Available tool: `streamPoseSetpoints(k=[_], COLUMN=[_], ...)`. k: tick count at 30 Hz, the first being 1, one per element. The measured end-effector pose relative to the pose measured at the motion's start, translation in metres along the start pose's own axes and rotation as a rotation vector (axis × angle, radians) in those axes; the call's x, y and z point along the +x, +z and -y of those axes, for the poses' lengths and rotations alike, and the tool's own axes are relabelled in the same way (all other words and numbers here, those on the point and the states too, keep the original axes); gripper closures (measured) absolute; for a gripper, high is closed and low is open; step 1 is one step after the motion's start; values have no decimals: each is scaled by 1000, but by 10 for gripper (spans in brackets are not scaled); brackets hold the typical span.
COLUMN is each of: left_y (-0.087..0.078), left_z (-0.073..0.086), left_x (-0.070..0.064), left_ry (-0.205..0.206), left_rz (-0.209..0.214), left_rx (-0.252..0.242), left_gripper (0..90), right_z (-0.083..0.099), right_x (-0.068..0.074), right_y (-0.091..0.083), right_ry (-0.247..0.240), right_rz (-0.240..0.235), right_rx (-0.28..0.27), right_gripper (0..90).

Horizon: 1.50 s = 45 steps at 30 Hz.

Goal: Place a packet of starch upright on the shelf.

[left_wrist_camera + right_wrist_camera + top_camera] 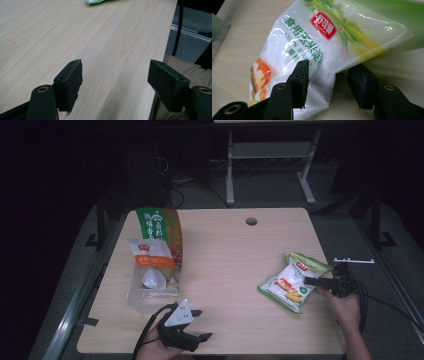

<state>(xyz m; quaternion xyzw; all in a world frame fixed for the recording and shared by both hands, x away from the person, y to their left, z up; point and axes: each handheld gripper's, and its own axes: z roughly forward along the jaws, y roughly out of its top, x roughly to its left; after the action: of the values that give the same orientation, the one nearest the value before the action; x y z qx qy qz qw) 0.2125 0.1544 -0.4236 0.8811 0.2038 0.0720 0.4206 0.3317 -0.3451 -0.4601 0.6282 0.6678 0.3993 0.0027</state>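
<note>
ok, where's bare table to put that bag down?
Widest bare patch: mid-table, between the clear bin and the white-green bag, running back to the cable hole. The near edge between the left gripper and right gripper is bare too. The left side is crowded: two packets stand in the bin.

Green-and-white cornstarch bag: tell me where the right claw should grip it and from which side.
Grip the green-and-white plastic cornstarch bag on its long edge that faces the right claw, coming in low from the table's right side. The bag lies flat and soft on the pale wooden table, and the open jaws already straddle that edge, so it should pinch easily.
</note>
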Motion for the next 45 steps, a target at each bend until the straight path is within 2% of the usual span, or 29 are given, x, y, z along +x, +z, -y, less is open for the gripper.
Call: streamPoseSetpoints(k=[1,3,4,6,8,15,21,31,37,41,45], left_y=[0,0,1,2,3,3,4,9,13,14,16], left_z=[0,-1,-1,-1,-1,-1,-3,-10,-16,-20,-24], left_x=[0,0,-1,-2,-2,-1,0,0,-1,1,2], left_ry=[-5,-4,-5,-7,-6,-10,-14,-22,-8,-2,-6], left_rz=[5,10,10,11,13,10,15,31,30,27,26], left_rx=[-3,-7,-9,-8,-5,-8,-8,-20,-18,-23,-27], left_gripper=[275,275,275,275,275,276,279,281,283,283,283], right_z=[0,-1,-1,-1,-2,-4,-4,-4,-2,-1,-2], right_x=[-1,-2,-1,3,8,16,28,62,84,95,110], right_y=[2,3,4,3,3,-1,-12,-34,-42,-45,-45], right_ry=[15,15,8,-24,-59,-116,-176,-314,-387,-428,-482], right_rz=[-9,-44,-41,-48,-29,-8,-14,-43,-67,-102,-106], right_rx=[-3,-9,-7,-3,6,15,-23,-84,-118,-129,-121], right_gripper=[540,621,678,781,799,822,835,846,851,864,865])
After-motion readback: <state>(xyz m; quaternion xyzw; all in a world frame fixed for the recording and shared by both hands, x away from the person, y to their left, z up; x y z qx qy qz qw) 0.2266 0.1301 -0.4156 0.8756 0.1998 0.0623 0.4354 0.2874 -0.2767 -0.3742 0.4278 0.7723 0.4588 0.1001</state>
